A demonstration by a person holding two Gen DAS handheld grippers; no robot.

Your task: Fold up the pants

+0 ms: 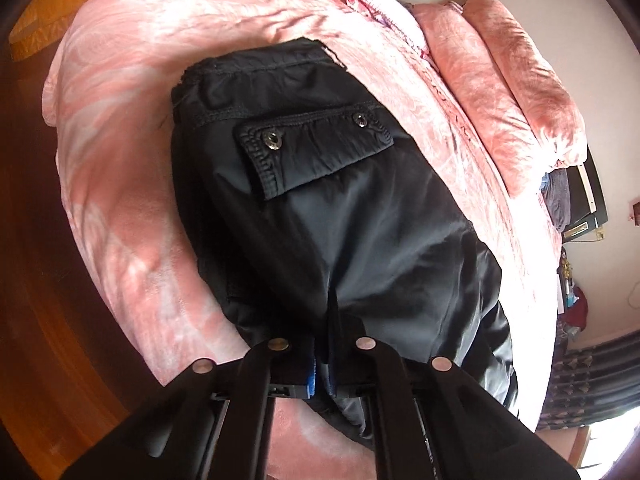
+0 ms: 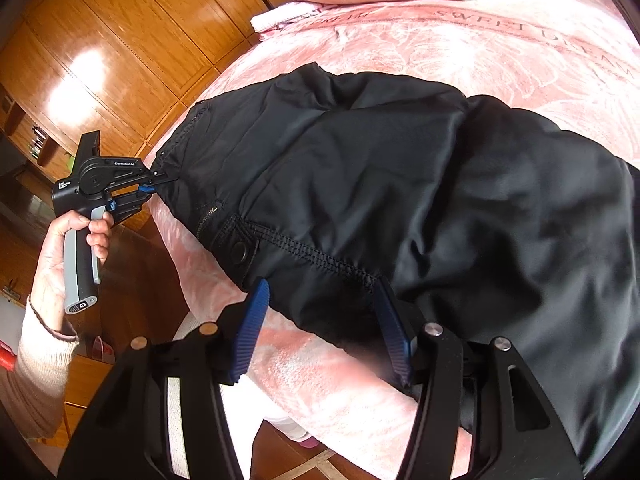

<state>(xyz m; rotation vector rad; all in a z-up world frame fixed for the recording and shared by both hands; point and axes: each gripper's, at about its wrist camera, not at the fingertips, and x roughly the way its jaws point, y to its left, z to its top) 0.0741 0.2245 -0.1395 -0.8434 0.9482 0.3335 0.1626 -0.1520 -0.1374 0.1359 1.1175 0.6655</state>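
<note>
Black pants (image 1: 328, 216) lie on a pink bedspread, with a flap pocket (image 1: 316, 152) and two snaps facing up. My left gripper (image 1: 320, 380) is shut on an edge of the pants; its blue pads are pressed together on the fabric. In the right wrist view the left gripper (image 2: 154, 184) is seen pinching the pants' far corner (image 2: 176, 168). My right gripper (image 2: 320, 320) is open, its blue pads (image 2: 252, 328) spread on either side of the near edge of the pants (image 2: 400, 200), beside the waistband snap (image 2: 240, 250).
The pink bedspread (image 1: 120, 208) covers the bed, with pink pillows (image 1: 520, 92) and folded cloth (image 1: 380, 4) at the far end. A wooden wardrobe (image 2: 120, 60) stands beside the bed. The bed's edge (image 2: 320, 392) lies just under my right gripper.
</note>
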